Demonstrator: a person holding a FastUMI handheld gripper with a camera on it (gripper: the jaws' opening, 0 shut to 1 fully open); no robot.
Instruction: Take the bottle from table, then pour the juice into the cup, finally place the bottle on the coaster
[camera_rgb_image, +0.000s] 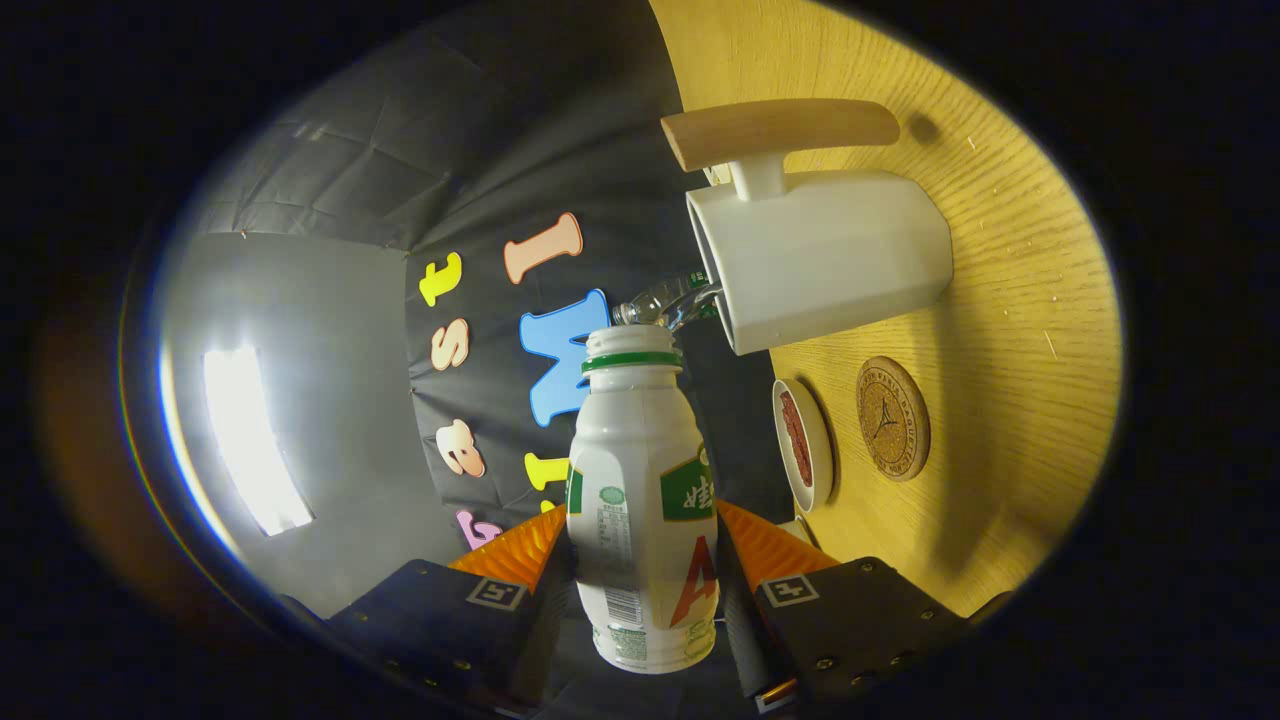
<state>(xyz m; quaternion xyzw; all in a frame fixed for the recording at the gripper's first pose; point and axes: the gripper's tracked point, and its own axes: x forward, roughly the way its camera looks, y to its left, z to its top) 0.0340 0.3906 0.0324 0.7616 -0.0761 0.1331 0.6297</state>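
My gripper (642, 565) is shut on a white juice bottle (640, 480) with a green neck ring and an uncapped mouth; both fingers (515, 555) press on its sides. The whole view is rolled, so the wooden table (1010, 330) stands along one side and the bottle lies roughly level with it. Just beyond the bottle's mouth is a white cup (830, 255) with a wooden handle, its opening turned toward the bottle. The mouth sits a little short of the cup's rim. A round cork coaster (892, 418) lies on the table beside the cup, bare.
A small white dish (805, 445) with something red in it sits between the coaster and the bottle. A clear plastic bottle (665, 300) shows behind the cup's rim. The black booth wall is beyond, with a bright light panel (250, 440) off to the far side.
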